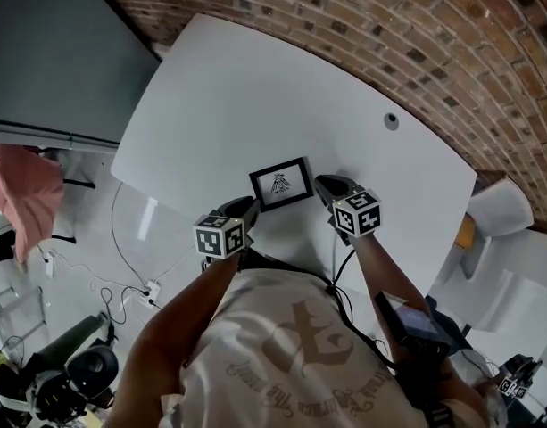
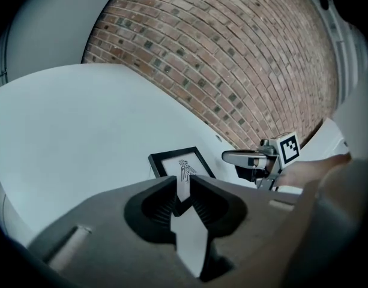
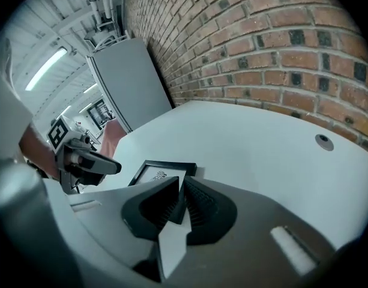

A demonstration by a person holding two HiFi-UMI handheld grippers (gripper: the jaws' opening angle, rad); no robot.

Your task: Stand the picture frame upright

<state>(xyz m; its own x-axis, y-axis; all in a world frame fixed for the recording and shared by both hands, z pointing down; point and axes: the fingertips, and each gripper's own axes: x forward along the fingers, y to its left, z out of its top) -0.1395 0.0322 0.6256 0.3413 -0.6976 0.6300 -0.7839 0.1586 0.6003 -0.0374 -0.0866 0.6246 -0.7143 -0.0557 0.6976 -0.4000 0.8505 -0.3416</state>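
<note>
One picture frame (image 1: pixel 281 184), likely light and stiff: the right hand-held gripper (image 1: pixel 320 184) pinches its side edge; the left hand-held gripper (image 1: pixel 252 206) gapes slightly.

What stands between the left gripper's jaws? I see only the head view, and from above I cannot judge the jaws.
Observer: In the left gripper view, the left gripper has its jaws a little apart. A near corner of the picture frame sits in the gap, and the jaws do not seem to press on it.
Operator: And how is the right gripper?
Observer: In the right gripper view, the right gripper has its jaws almost together, closed on the frame's dark edge at the corner nearest to it.
</note>
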